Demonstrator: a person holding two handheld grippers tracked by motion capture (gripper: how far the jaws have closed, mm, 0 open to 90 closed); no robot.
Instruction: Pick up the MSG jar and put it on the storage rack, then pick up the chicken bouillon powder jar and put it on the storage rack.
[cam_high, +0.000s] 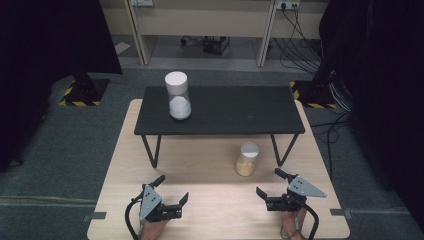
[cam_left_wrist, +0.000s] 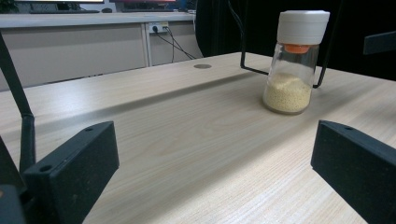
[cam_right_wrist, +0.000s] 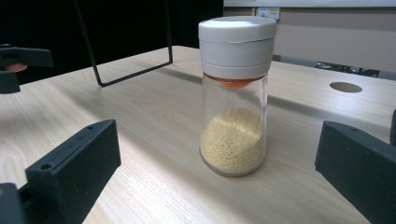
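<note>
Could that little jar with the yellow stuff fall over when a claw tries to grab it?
It might. The jar is tall and narrow, standing upright on the table, so a push near its white lid could tip it. The right claw is open and nearest; closing off-centre might knock the jar aside. Lifting it could also bump the black shelf and shake the bigger jar on top.
</note>
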